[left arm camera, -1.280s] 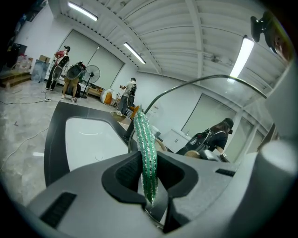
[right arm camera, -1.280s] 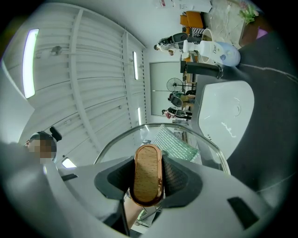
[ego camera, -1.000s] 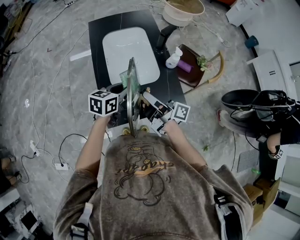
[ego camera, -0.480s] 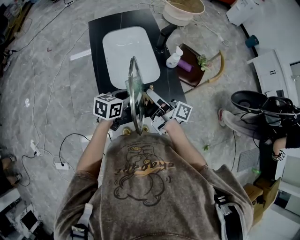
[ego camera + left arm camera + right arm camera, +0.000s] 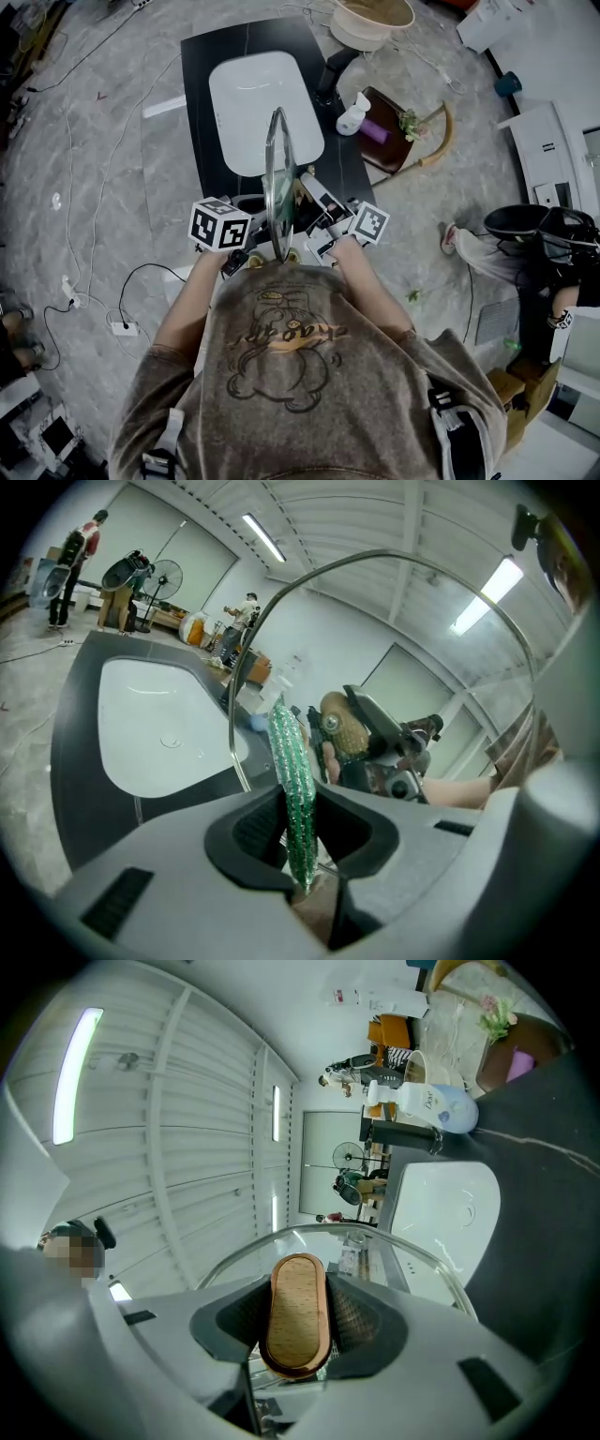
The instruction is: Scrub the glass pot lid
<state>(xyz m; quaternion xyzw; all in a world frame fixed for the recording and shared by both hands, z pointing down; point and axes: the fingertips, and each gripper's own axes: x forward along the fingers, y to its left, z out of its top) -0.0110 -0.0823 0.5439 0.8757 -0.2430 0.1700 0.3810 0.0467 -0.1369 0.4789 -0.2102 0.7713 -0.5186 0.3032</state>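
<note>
Over the black counter (image 5: 197,112) and its white sink (image 5: 262,103), the glass pot lid (image 5: 278,183) is held up on edge. Its wooden knob (image 5: 298,1312) is clamped in the right gripper (image 5: 298,1326). A green scrub pad (image 5: 295,771) is pinched by the left gripper (image 5: 300,832) and presented at the lid's other face.

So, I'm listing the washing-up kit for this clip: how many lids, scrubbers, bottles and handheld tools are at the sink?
Glass pot lid: 1
Green scrubber: 1
White bottle: 1
Tools: 2 (left tool, right tool)
Total: 5
</note>
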